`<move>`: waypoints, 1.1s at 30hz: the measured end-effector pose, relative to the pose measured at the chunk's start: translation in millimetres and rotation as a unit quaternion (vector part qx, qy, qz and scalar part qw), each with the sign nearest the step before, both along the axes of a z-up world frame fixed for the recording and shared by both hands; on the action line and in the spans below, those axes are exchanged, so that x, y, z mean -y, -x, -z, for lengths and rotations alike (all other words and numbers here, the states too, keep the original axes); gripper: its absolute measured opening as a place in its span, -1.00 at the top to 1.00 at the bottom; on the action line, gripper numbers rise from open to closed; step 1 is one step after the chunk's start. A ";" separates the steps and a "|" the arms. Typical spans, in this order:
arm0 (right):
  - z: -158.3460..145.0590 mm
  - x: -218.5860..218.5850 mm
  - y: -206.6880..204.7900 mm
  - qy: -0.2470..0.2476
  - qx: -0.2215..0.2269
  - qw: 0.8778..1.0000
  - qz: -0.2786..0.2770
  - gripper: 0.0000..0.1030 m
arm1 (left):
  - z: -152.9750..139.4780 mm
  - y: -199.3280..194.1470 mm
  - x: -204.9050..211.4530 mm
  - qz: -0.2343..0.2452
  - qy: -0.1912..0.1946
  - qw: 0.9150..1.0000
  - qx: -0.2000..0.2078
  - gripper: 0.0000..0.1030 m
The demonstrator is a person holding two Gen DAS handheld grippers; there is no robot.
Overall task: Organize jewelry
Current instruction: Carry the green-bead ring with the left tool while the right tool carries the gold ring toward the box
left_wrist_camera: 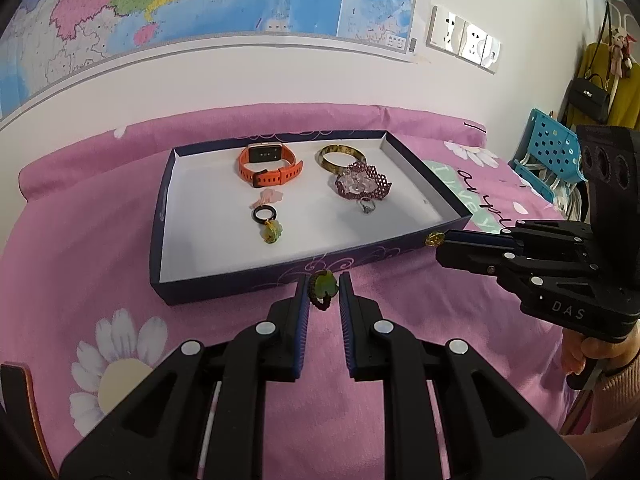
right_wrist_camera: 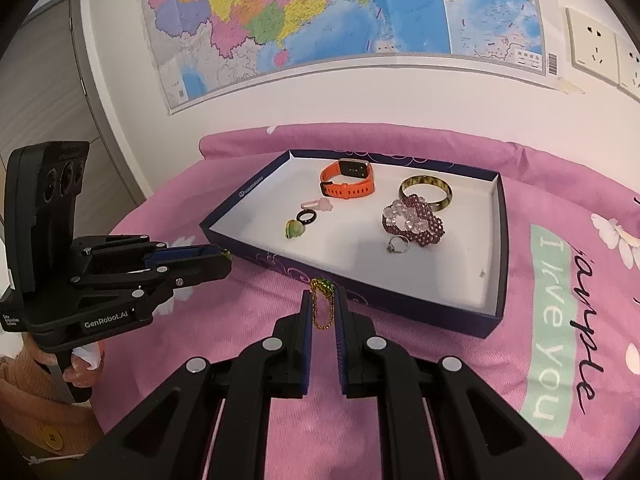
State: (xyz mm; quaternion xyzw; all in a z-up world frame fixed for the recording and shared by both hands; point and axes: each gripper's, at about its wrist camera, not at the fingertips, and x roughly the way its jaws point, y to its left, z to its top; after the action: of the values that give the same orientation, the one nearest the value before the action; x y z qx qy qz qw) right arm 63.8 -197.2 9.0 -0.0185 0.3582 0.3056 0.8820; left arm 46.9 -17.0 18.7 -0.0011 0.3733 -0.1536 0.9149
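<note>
Left gripper (left_wrist_camera: pixel 324 286) is clamped on a green pendant (left_wrist_camera: pixel 325 285) w/ a dark beaded cord, held just in front of the box's near wall. Right gripper (right_wrist_camera: pixel 323 294) is pinched on a gold chain (right_wrist_camera: pixel 322 308) (green bit at the top), also just short of the box (right_wrist_camera: pixel 472 308). The box sits on a pink floral bedspread (left_wrist_camera: pixel 100 240). Inside it: orange watch (left_wrist_camera: pixel 269 166), amber bangle (left_wrist_camera: pixel 340 156), purple beaded bracelet (left_wrist_camera: pixel 364 182) w/ a small ring (left_wrist_camera: pixel 367 205) touching it, black ring (left_wrist_camera: pixel 264 214), pink charm (left_wrist_camera: pixel 267 198).
</note>
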 end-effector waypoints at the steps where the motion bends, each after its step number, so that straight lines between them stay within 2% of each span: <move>1: -0.3 -0.3 -1.4 0.000 0.000 1.000 0.000 0.82 | -0.6 -1.0 0.0 0.000 0.000 1.000 0.000 0.70; 33: -3.8 -2.9 -38.8 0.007 0.011 1.000 0.020 0.82 | -10.0 -31.2 2.1 -0.006 -0.007 1.000 0.016 0.70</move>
State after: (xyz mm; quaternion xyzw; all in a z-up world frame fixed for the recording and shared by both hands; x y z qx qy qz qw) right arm 102.6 -194.2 12.8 -0.0212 0.3509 0.2853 0.8916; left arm 78.1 -19.1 28.7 0.0059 0.3600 -0.1454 0.9215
